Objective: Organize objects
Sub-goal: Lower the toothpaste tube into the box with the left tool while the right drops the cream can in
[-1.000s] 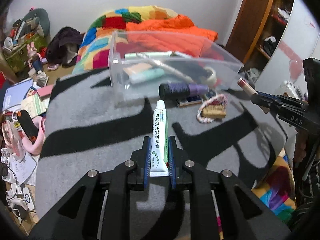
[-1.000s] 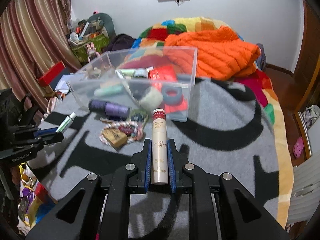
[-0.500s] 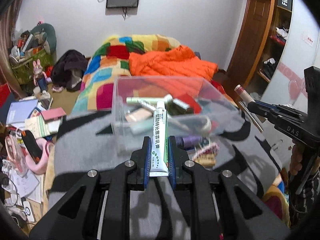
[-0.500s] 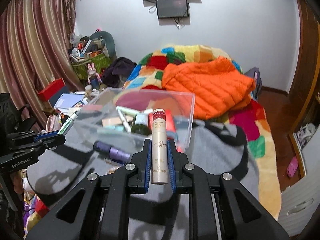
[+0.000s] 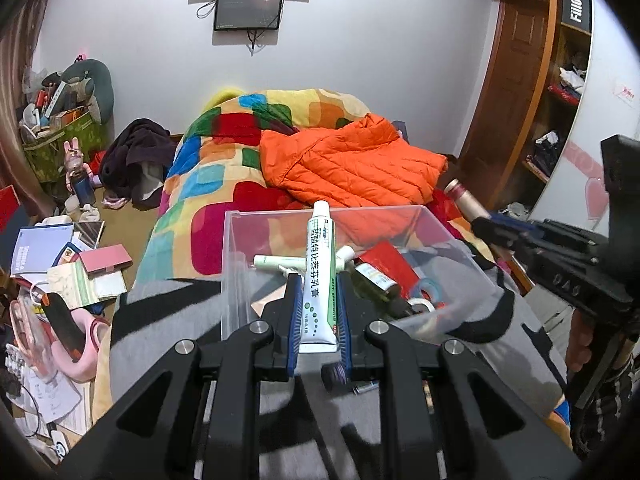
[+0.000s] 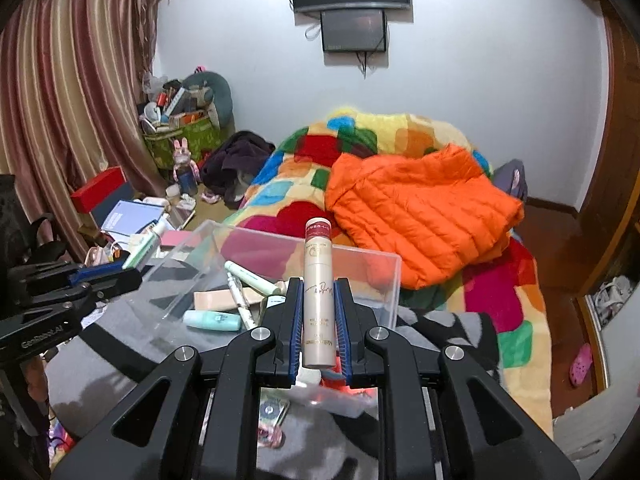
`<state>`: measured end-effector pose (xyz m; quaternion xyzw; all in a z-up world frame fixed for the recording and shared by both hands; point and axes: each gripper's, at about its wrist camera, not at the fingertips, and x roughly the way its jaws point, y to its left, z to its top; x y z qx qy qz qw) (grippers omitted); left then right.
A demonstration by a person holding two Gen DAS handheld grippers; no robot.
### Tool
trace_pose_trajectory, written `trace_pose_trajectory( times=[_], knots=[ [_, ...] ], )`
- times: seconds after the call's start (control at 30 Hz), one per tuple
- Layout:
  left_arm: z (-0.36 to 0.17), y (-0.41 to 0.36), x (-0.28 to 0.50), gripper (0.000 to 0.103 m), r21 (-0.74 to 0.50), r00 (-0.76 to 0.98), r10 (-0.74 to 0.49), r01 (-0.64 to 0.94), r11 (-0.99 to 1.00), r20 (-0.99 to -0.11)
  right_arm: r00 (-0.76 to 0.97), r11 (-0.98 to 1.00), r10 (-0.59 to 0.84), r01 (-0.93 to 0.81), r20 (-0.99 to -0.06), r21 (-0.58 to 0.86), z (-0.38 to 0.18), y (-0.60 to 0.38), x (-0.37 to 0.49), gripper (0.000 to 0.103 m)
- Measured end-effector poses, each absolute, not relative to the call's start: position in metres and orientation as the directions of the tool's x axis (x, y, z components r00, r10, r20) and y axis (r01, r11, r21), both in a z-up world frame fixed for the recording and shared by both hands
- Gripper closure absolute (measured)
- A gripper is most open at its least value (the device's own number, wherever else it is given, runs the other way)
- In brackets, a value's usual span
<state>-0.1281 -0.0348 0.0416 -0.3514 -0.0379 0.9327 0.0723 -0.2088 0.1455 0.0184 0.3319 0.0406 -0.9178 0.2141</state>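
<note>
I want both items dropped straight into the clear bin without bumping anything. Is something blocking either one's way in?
Nothing visible does. The left gripper holds the white-and-green ointment tube and the right gripper the beige spray bottle with red cap, both above the open-topped clear plastic bin. Items already cover its floor.

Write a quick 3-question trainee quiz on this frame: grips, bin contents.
1. True or false: the left tongs are shut on the white tube with green print.
2. What do the right tongs hold? A) purple spool B) beige spray bottle C) red box
3. Fill in: both items are held over the clear plastic ____.

Key: 1 true; 2 B; 3 bin.
</note>
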Motion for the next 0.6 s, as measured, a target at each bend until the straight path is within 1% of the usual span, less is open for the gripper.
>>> trace_pose_trajectory(
  times=[0.13, 0.27, 0.37, 0.6],
  knots=[
    [0.031, -0.033, -0.145, 0.087, -0.128, -0.719, 0.165, -0.106, -0.986, -0.675, -0.640, -0.909, -0.356, 0.408, -0.681, 0.092, -0.005, 0.140, -0.231, 0.089],
    [0.016, -0.031, -0.161, 0.087, -0.129, -0.688, 0.161, -0.099, -0.987, -0.707, -0.605, -0.910, -0.348, 0.402, -0.716, 0.102, -0.024, 0.135, -0.241, 0.089],
    [0.004, -0.030, -0.173, 0.087, -0.145, -0.655, 0.177, -0.103, -0.984, -0.735, -0.585, -0.910, -0.340, 0.402, -0.737, 0.101, -0.035, 0.130, -0.246, 0.089],
    [-0.012, -0.024, -0.182, 0.087, -0.145, -0.622, 0.186, -0.116, -0.983, -0.760, -0.547, -0.901, -0.334, 0.423, -0.768, 0.090, -0.049, 0.123, -0.253, 0.089]
  ],
)
